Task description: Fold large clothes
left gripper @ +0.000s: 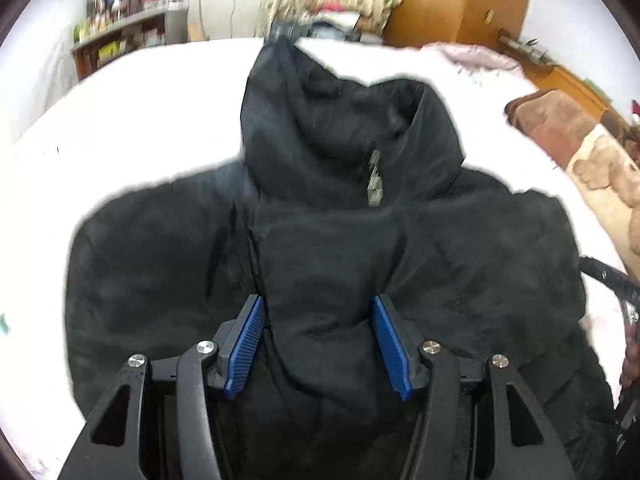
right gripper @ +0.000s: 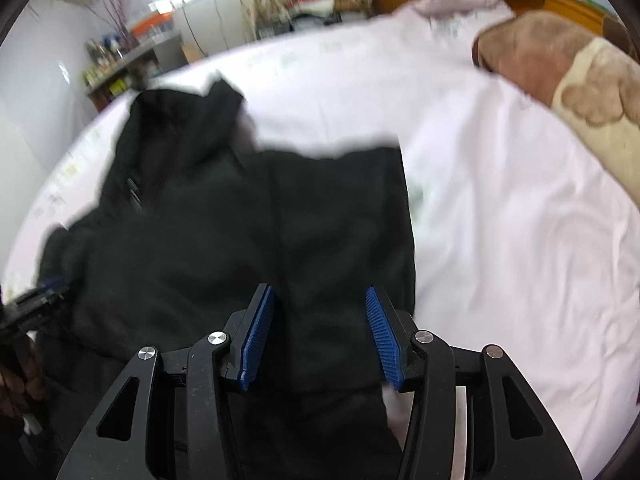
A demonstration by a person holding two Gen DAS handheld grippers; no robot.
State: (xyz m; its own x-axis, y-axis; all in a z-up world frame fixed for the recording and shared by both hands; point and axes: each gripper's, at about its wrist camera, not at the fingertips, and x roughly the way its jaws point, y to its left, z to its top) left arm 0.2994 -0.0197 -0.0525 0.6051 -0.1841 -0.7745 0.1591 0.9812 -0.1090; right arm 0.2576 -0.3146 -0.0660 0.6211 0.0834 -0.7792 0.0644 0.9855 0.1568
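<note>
Between your left gripper's (left gripper: 318, 344) spread blue pads (left gripper: 245, 346), a ridge of the black jacket (left gripper: 320, 208) bulges up but is not pinched; your right gripper (right gripper: 320, 334) likewise straddles dark cloth near the jacket's right edge, jaws apart. Zipped to the collar, zipper pull (left gripper: 374, 184) showing, the jacket lies front-up on the pale bed sheet (right gripper: 500, 240), sleeves apparently drawn in. Folding looks barely begun: body folds remain. No containers hold anything here; a brown blanket (left gripper: 580, 148) lies well apart.
</note>
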